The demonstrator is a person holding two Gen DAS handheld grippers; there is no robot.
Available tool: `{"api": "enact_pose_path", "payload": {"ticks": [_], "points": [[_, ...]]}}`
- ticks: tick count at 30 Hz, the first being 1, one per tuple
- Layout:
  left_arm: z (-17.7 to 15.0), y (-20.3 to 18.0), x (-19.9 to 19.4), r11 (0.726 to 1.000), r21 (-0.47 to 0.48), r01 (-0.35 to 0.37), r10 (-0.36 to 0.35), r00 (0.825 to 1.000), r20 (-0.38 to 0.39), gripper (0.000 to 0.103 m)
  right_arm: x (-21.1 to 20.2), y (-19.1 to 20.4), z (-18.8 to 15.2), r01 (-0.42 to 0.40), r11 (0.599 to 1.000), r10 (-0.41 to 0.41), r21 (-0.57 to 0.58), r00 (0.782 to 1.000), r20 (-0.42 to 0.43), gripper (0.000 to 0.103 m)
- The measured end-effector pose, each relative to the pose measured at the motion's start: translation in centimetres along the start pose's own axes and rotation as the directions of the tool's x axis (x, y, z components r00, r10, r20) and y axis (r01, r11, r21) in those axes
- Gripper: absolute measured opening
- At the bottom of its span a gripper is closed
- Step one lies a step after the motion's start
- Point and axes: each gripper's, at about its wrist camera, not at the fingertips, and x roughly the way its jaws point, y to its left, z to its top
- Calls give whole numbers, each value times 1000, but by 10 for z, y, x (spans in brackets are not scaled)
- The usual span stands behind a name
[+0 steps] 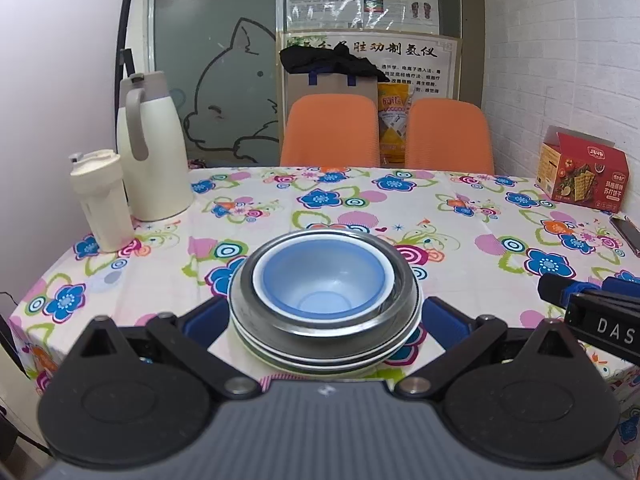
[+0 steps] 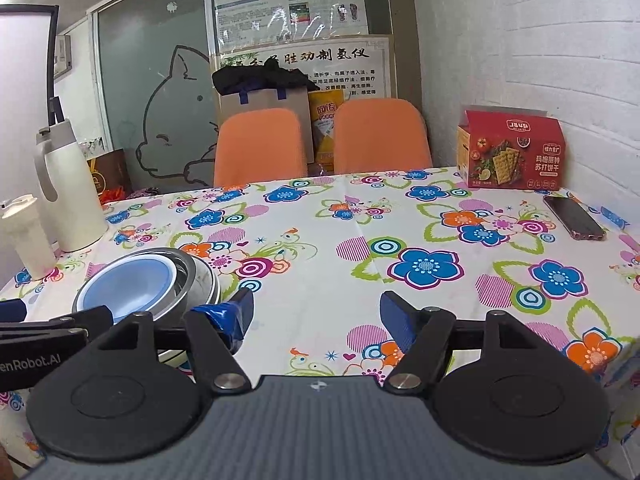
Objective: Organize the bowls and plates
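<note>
A stack stands on the flowered tablecloth: a blue bowl point(image 1: 320, 280) nested in a white-rimmed bowl, inside a steel bowl point(image 1: 280, 324), on white plates point(image 1: 320, 362). My left gripper point(image 1: 324, 320) is open, its blue-padded fingers point(image 1: 200, 316) on either side of the stack's near part. Whether the pads touch it I cannot tell. In the right wrist view the stack point(image 2: 152, 284) sits at the left. My right gripper point(image 2: 316, 320) is open and empty over bare cloth, to the right of the stack. It also shows in the left wrist view point(image 1: 576, 296).
A white thermos jug point(image 1: 152, 148) and a cream bottle point(image 1: 100, 200) stand at the back left. A red cracker box point(image 2: 514, 152) and a phone point(image 2: 574, 218) lie at the back right. Two orange chairs point(image 2: 320, 140) stand behind the table, near a brick wall.
</note>
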Motion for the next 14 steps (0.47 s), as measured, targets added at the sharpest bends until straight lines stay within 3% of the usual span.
{"api": "enact_pose_path", "payload": {"ticks": [14], "points": [[-2, -4, -3, 1000, 5, -7, 7, 1000, 21, 102, 1, -6, -1, -2, 1000, 2, 20, 1000, -4, 57]]}}
